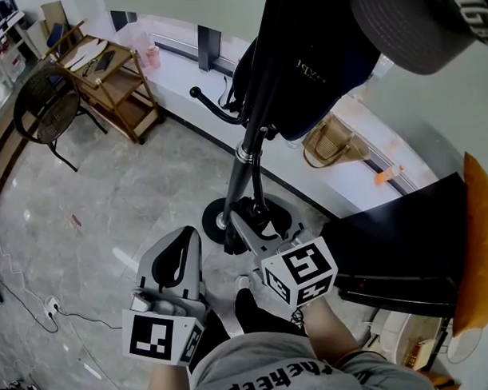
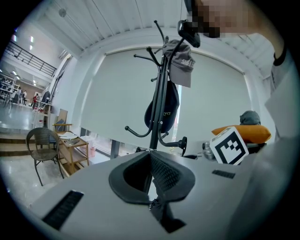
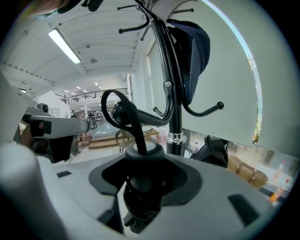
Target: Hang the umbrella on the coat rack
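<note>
My right gripper [image 3: 143, 164] is shut on the black umbrella's handle [image 3: 142, 151], and the handle's wrist loop [image 3: 117, 104] curls up above the jaws. In the head view this gripper [image 1: 250, 222] is low beside the black coat rack's pole [image 1: 251, 162], just above its round base [image 1: 215, 217]. Curved hooks [image 1: 205, 99] stick out higher up the coat rack [image 3: 171, 93]. A dark bag [image 1: 319, 60] and a grey cap [image 1: 414, 24] hang on it. My left gripper [image 1: 184, 247] is to the left, shut with nothing in it [image 2: 150, 157], pointing at the rack [image 2: 159, 108].
A wooden shelf trolley [image 1: 112, 83] and a wicker chair [image 1: 45, 109] stand at the far left. A black table [image 1: 405, 240] with an orange thing [image 1: 477, 246] is close on the right. A tan handbag [image 1: 330, 143] sits behind the rack. A cable [image 1: 24, 306] lies on the floor.
</note>
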### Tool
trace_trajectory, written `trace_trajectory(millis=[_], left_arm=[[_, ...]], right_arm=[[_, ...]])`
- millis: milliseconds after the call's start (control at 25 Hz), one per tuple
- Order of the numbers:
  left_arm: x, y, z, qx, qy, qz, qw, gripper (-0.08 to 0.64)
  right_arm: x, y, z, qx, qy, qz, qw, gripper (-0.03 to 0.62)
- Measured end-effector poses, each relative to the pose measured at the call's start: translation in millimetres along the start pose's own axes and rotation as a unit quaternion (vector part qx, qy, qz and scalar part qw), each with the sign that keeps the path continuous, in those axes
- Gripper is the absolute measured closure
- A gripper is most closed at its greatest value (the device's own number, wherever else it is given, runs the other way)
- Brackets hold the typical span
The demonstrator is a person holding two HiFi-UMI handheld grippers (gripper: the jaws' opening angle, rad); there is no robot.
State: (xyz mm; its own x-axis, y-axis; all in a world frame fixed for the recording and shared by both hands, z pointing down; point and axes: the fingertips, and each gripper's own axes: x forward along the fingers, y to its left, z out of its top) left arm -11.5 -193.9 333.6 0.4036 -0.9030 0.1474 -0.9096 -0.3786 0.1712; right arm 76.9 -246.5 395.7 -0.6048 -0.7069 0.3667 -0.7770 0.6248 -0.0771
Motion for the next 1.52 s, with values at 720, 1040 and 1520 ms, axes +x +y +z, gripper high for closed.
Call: trace_trajectory(millis=[720, 1040, 1520], left_arm=[[7.7, 1.5, -0.6, -0.002, 0.002, -0.003, 1.0, 0.543], [8.7, 0.6, 0.0, -0.003, 0.003, -0.003, 1.0, 0.543], [6.2, -1.8, -0.5, -0.003, 0.002, -0.006, 1.0, 0.543]], right_arm=[[-2.0, -18.6, 8.1, 0.007, -0.005, -0.016, 1.0, 0.383], [-1.0, -19.6, 9.1, 0.019, -0.008, -0.011, 1.0, 0.38], [-5.8, -16.2, 29.1, 0.0, -0.062, 0.003, 0.998, 0.376]])
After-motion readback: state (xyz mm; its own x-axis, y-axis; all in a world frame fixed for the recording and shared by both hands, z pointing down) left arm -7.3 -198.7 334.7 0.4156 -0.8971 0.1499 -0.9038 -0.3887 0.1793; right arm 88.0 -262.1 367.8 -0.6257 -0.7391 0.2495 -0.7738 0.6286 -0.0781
